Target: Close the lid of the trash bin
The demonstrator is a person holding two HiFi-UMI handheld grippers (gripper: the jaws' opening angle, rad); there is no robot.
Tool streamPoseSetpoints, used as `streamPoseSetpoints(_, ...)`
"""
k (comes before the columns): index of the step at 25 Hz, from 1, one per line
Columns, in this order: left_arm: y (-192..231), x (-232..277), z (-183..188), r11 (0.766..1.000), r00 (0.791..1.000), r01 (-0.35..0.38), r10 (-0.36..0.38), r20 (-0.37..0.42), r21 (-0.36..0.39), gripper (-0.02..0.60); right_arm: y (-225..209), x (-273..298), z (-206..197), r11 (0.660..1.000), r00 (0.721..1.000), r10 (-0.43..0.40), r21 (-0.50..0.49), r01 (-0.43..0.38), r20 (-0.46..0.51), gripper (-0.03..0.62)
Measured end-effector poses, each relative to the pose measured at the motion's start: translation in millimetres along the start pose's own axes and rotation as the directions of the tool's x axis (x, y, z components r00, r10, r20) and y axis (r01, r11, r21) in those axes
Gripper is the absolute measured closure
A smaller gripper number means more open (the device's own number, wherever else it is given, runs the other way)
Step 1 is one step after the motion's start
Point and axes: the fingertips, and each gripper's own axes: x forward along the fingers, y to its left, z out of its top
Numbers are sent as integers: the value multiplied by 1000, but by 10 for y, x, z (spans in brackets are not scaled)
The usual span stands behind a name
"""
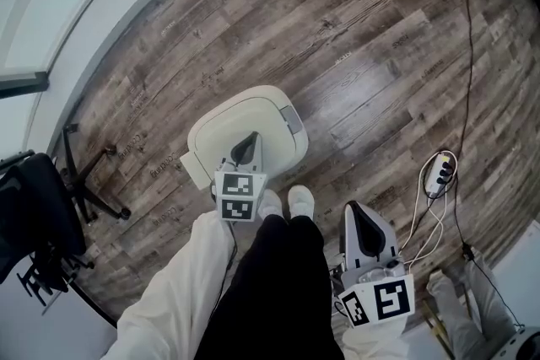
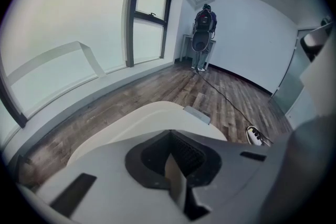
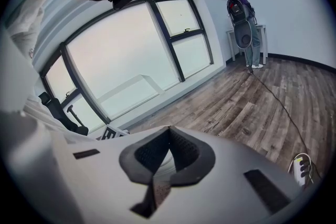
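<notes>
Closed lid [image 1: 240,112] lies under left gripper's [image 1: 250,137] jaws.

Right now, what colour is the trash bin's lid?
The lid is cream white; the head view shows it best.

The wooden floor [image 1: 354,55] carries the white trash bin [image 1: 245,126], a power strip [image 1: 442,173] with its cable [image 1: 424,219], and a black chair base [image 1: 93,181].

Bright daylight, fisheye warp, perhaps soft.
</notes>
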Motion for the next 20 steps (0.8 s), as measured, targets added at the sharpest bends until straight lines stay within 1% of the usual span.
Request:
streamPoseSetpoints(8, 2, 20, -11, 1000, 1000, -8, 8, -4, 8, 575, -36, 34, 13, 1000, 1000, 1, 3, -1, 1, 571)
streamPoseSetpoints(15, -1, 26, -32, 1000, 1000, -23, 23, 11, 17, 574, -34, 34, -54, 1000, 1000, 3, 8, -3, -6, 571)
streamPoseSetpoints(20, 6, 66, -51, 1000, 1000, -20, 20, -7, 11, 574, -51, 53, -50, 1000, 1000, 1, 9, -1, -9, 571)
